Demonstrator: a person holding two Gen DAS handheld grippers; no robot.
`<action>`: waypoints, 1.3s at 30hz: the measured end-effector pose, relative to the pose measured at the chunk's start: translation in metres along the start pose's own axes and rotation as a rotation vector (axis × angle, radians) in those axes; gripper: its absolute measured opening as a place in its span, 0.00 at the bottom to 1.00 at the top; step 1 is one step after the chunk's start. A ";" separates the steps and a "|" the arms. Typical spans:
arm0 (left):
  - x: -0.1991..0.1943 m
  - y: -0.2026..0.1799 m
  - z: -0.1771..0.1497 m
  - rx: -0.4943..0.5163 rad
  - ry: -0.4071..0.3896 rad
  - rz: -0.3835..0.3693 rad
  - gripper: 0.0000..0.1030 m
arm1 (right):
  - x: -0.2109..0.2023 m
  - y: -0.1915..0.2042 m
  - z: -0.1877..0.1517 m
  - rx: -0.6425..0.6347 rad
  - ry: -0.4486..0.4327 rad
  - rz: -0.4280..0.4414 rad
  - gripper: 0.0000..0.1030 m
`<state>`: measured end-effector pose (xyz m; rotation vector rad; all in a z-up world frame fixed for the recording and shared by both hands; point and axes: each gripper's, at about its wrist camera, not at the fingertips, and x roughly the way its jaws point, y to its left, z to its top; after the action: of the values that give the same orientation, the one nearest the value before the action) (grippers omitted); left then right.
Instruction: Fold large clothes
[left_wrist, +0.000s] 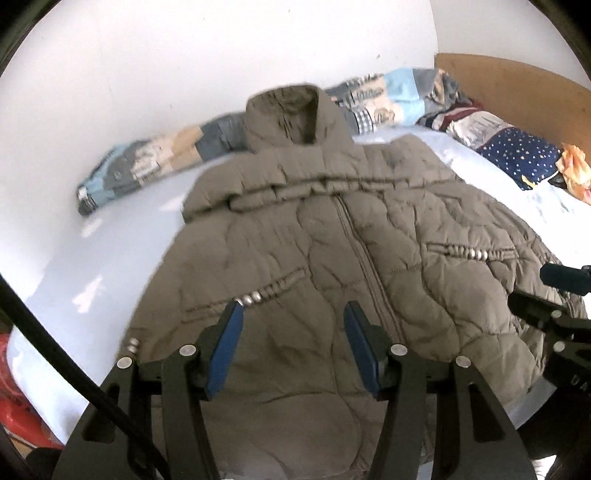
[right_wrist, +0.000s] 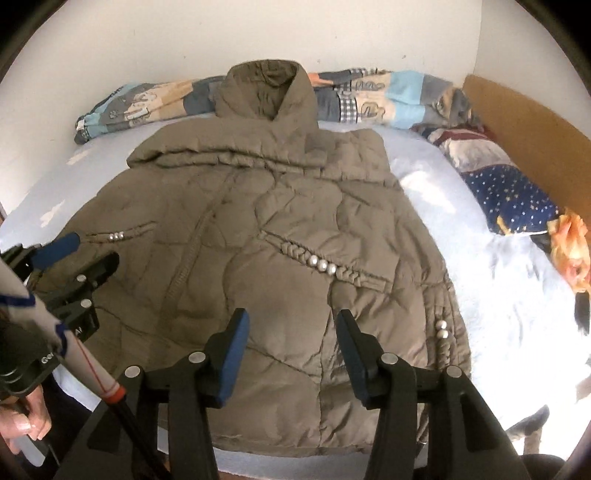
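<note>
A large olive-brown quilted hooded jacket (left_wrist: 332, 258) lies spread front-up on a bed, hood toward the wall, zipper closed, with pearl-trimmed pockets. It also shows in the right wrist view (right_wrist: 266, 251). My left gripper (left_wrist: 293, 314) is open and empty, hovering above the jacket's lower left part. My right gripper (right_wrist: 291, 321) is open and empty, hovering above the jacket's lower right part. The right gripper shows at the right edge of the left wrist view (left_wrist: 554, 295); the left gripper shows at the left of the right wrist view (right_wrist: 85, 251).
The jacket lies on a pale blue bed sheet (right_wrist: 424, 173). A patchwork quilt (right_wrist: 369, 99) is bunched along the white wall. A navy starred pillow (right_wrist: 517, 199) and an orange item (right_wrist: 569, 243) lie by the wooden headboard (right_wrist: 535, 129). A red object (left_wrist: 14, 398) is at lower left.
</note>
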<state>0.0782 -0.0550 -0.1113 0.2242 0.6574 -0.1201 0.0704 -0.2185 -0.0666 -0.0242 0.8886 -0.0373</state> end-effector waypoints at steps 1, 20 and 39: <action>-0.004 -0.001 0.001 0.004 -0.010 0.003 0.54 | 0.000 0.001 0.001 -0.001 -0.002 0.000 0.52; -0.019 -0.004 -0.001 0.016 -0.028 0.011 0.54 | -0.015 0.014 -0.006 -0.018 -0.027 0.003 0.52; -0.041 0.001 0.010 -0.031 -0.050 0.009 0.54 | -0.041 0.008 -0.004 0.002 -0.069 0.030 0.52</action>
<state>0.0519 -0.0545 -0.0779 0.1940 0.6078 -0.1066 0.0419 -0.2088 -0.0378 -0.0106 0.8200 -0.0091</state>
